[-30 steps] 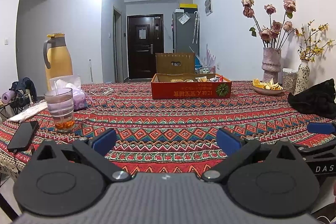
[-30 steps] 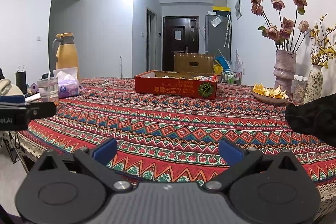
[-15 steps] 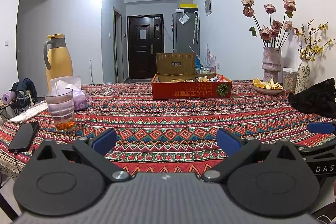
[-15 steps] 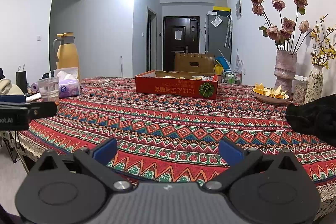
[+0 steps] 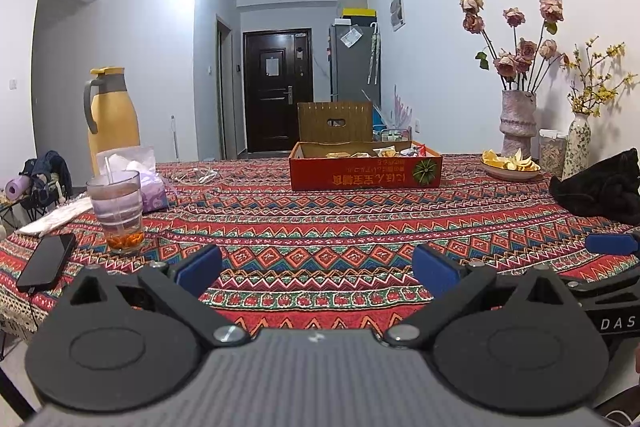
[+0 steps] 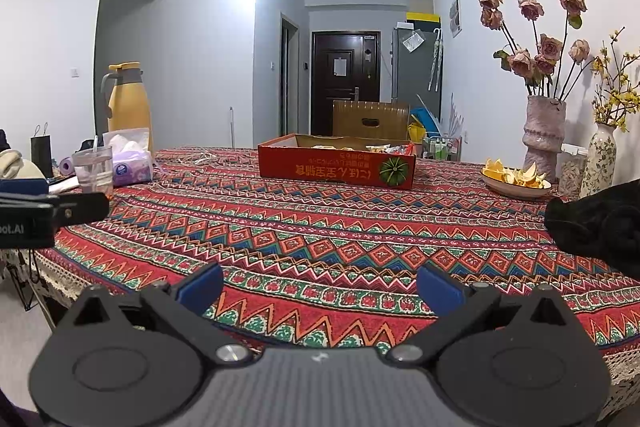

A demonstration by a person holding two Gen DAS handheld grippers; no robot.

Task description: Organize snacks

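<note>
**Wide open middle, clutter along both sides**

The centre of the table (image 5: 320, 227) lies bare under its patterned cloth, giving a broad lane from the near edge up to the red cardboard box (image 5: 366, 175), which blocks the far middle. On the left side stand a glass (image 5: 116, 211) with a straw, a tissue pack (image 5: 150, 183) just behind it, a yellow jug (image 5: 112, 119) farther back, and a phone (image 5: 46, 261) flat near the edge. On the right, a black bundle of cloth (image 6: 596, 223) crowds the near corner; beyond it sit a dish of peels (image 6: 516, 181) and two vases (image 6: 544, 131) by the wall. A thin cord, perhaps, lies left of the box.
</note>
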